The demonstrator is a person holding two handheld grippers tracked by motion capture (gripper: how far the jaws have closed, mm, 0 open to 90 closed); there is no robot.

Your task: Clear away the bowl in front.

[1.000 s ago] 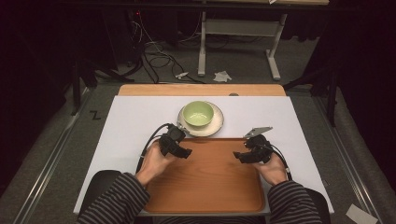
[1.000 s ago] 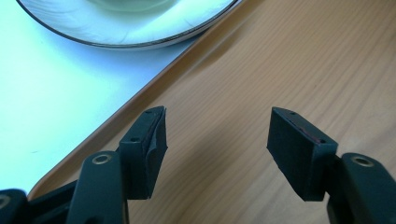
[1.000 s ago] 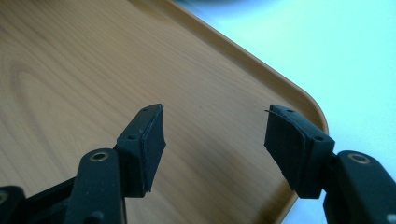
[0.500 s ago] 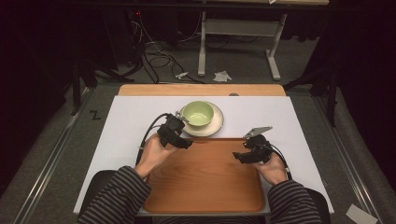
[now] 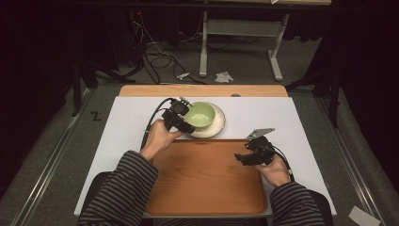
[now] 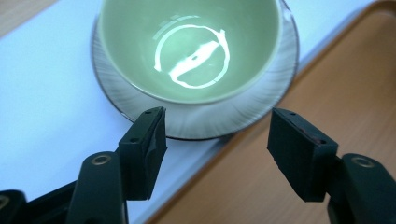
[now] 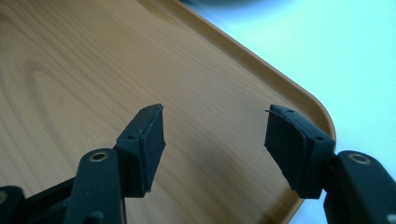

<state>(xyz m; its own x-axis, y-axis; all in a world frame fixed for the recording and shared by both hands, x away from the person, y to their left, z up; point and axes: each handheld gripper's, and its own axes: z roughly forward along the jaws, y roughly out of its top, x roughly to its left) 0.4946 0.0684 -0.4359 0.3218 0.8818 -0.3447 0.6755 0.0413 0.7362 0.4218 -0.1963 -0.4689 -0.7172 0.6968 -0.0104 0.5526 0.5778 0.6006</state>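
Your left gripper (image 6: 212, 140): jaws spread wide, nothing between the pads. The left pad's tip overlaps the near rim of the plate (image 6: 205, 123) in the left gripper view; contact cannot be told. The right pad hangs over the tray's (image 6: 355, 84) far edge. Between and beyond the jaws sits the green bowl (image 6: 191, 46), upright on the plate, inside empty and glossy with a bright ring of reflected light.

High view: your left gripper (image 5: 181, 117) is just beside the bowl (image 5: 200, 114) on its left, at the plate's (image 5: 217, 125) left edge. Bowl and plate rest on the white sheet (image 5: 131, 117), just beyond the far edge of the tray (image 5: 207, 183), left of centre. Your left hand (image 5: 157, 136) reaches across the tray's far left corner, striped sleeve trailing back.

Your right gripper (image 7: 215, 140): jaws also spread wide, holding nothing. Both pads hover over bare wood of the tray (image 7: 70, 70), near its rounded corner, white sheet (image 7: 345, 46) beyond the rim.

High view: your right gripper (image 5: 251, 155) is over the tray's far right part, well apart from bowl and plate. Grey three-cornered plate visible on top. Right hand (image 5: 275, 170) sits at the tray's right edge.

The white sheet covers the wooden table (image 5: 202, 90), a strip of which is bare at the far side.
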